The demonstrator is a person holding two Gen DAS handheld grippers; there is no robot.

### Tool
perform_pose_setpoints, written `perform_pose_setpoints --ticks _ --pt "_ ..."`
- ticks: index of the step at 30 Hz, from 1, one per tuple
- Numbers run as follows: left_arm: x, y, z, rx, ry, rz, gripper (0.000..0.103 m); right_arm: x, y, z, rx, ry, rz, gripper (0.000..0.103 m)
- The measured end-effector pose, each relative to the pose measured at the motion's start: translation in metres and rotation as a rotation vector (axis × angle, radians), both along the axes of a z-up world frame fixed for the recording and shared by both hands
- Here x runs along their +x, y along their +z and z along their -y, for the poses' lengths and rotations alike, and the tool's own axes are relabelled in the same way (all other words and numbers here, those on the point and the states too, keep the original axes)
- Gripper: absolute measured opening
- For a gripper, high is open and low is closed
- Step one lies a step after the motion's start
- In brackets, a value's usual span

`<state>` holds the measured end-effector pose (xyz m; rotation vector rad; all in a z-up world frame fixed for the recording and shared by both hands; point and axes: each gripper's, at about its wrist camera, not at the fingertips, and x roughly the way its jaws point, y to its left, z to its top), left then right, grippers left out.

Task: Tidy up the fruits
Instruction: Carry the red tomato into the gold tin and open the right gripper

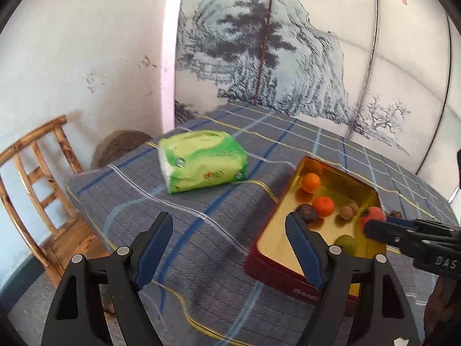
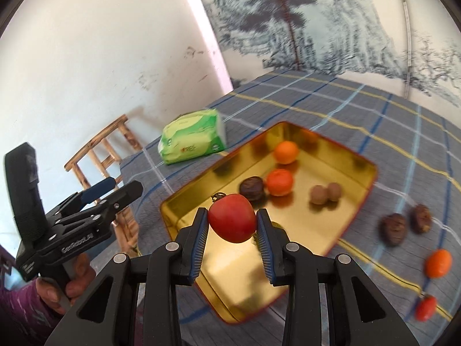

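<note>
My right gripper (image 2: 232,223) is shut on a red tomato-like fruit (image 2: 232,221) and holds it above the near part of a gold-lined tin (image 2: 371,170). The tin holds two oranges (image 2: 285,152), a dark wrinkled fruit (image 2: 252,188) and two brown nuts (image 2: 325,193). In the left wrist view the tin (image 1: 276,219) also holds a green fruit (image 1: 345,244), and the right gripper with the red fruit (image 1: 373,216) comes in from the right. My left gripper (image 1: 229,225) is open and empty, left of the tin.
A green tissue pack (image 1: 201,164) lies on the checked tablecloth (image 1: 173,230) behind the tin. Right of the tin lie two dark fruits (image 2: 403,226), an orange (image 2: 438,263) and a small red fruit (image 2: 425,308). A bamboo chair (image 1: 37,190) stands left of the table.
</note>
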<state>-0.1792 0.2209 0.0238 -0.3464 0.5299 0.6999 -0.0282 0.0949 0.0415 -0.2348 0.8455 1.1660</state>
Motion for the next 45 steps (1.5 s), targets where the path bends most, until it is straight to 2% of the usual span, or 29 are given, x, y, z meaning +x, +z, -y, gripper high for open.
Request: perform_pose_setpoints --ticks 4,13,25,31,45 --pt "-0.006 0.003 -0.002 0.060 0.023 0.000 0.078 -0.003 -0.009 -0.024 -0.025 0.028 -0.015 0.035" --pt "-0.006 0.002 -0.001 0.109 -0.003 -0.040 0.078 -0.005 -0.033 -0.065 -0.109 0.052 -0.041 0.035" --pt "-0.003 -0.006 -0.005 0.100 -0.026 -0.088 0.081 -0.002 -0.045 -0.087 -0.171 0.034 -0.054 0.035" --pt "0.001 -0.007 -0.001 0.114 -0.040 -0.107 0.083 -0.001 -0.047 -0.091 -0.175 0.026 -0.059 0.035" --pt "0.004 -0.013 0.000 0.092 -0.055 -0.125 0.088 0.004 -0.048 -0.093 -0.162 0.006 -0.074 0.036"
